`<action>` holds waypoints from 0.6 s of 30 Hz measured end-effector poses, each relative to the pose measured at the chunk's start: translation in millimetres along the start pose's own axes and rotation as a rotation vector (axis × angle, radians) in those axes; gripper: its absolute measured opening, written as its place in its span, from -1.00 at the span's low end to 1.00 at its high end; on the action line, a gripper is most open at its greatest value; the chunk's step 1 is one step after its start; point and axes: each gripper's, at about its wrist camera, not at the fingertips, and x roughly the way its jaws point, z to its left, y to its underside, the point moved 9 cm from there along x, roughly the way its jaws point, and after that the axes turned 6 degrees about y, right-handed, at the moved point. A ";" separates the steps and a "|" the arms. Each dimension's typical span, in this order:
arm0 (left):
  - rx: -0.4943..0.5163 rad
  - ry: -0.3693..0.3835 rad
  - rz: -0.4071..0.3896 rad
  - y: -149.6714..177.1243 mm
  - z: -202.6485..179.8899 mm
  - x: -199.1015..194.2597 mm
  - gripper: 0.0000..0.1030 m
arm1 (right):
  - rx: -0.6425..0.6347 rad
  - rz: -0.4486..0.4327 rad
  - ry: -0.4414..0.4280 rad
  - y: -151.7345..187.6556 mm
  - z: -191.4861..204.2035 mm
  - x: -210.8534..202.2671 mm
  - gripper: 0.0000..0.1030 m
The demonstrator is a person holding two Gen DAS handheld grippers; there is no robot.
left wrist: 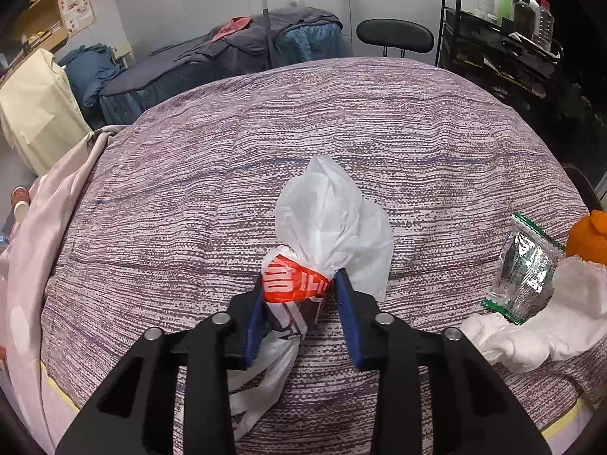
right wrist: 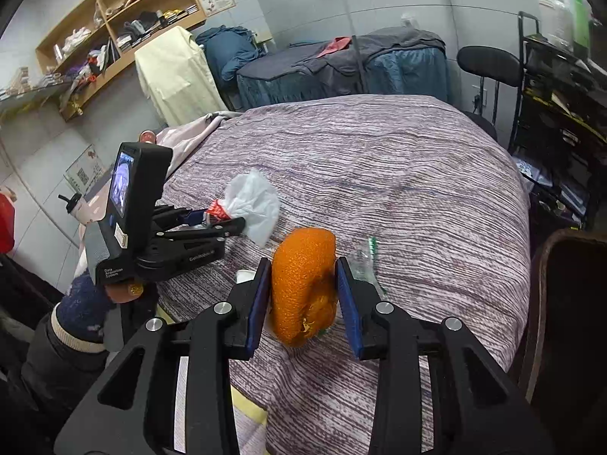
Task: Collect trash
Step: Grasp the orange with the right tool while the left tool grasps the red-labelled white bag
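1. Lying across most of both views is a bed under a purple-and-white striped cover; its lower edge and right side run out of frame.
2. The left gripper pinches the bunched neck of a white plastic bag with red print. The bag's handles trail beneath the jaws, partly hidden by the black frame.
3. The right gripper holds a piece of orange peel between its blue pads, both touching it. From the left wrist the peel is cut off by the right edge.
4. A clear snack wrapper with green edging lies on the cover to the right of the bag, overlapping a crumpled white tissue. In the right wrist view the wrapper is blurred and half hidden behind the gripper finger, and only a small white corner shows behind the left finger.
5. Open cover stretches beyond the bag to the far edge of the bed.
6. Only the right wrist view shows the left gripper from the side, with its camera screen and the gloved hand holding it, plus a wooden wall shelf.
7. Beyond the bed stand a black chair and a black rack of bottles.
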 end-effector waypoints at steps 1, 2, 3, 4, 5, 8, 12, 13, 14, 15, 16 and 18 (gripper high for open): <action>-0.012 0.012 -0.005 0.5 -0.1 -3.0 -0.51 | 0.008 -0.006 0.001 0.6 -3.1 -1.8 -0.31; -0.023 0.023 -0.008 1.0 -0.3 -5.9 -0.52 | 0.018 -0.011 0.000 1.6 -7.0 -4.4 -0.31; -0.032 0.031 -0.012 1.4 -0.2 -8.1 -0.54 | 0.025 -0.013 -0.004 2.3 -9.7 -6.2 -0.31; -0.037 0.034 -0.017 3.5 -0.4 -11.4 -0.54 | 0.034 -0.012 -0.007 4.0 -13.2 -7.7 -0.31; -0.037 0.033 -0.018 4.2 -1.4 -12.5 -0.54 | 0.043 -0.014 -0.005 5.1 -16.9 -8.5 -0.31; -0.031 0.020 -0.031 6.4 -4.3 -17.8 -0.54 | 0.054 -0.019 0.020 12.4 -26.8 -13.7 -0.31; -0.042 0.035 -0.053 9.1 -6.2 -27.8 -0.55 | 0.091 -0.036 0.049 21.9 -45.6 -24.5 -0.31; -0.043 0.040 -0.060 10.5 -8.3 -31.9 -0.55 | 0.098 -0.043 0.068 25.0 -51.8 -28.9 -0.31; -0.045 0.043 -0.065 9.9 -8.8 -33.7 -0.55 | 0.104 -0.048 0.078 26.4 -56.4 -31.7 -0.31; -0.046 0.047 -0.072 9.9 -10.3 -36.6 -0.55 | 0.111 -0.050 0.084 29.0 -60.8 -35.3 -0.31; -0.048 0.053 -0.079 10.4 -12.4 -39.9 -0.55 | 0.117 -0.047 0.088 31.4 -65.6 -36.9 -0.31; -0.053 0.066 -0.091 11.2 -16.5 -45.2 -0.55 | 0.137 -0.045 0.098 38.0 -75.1 -40.8 -0.29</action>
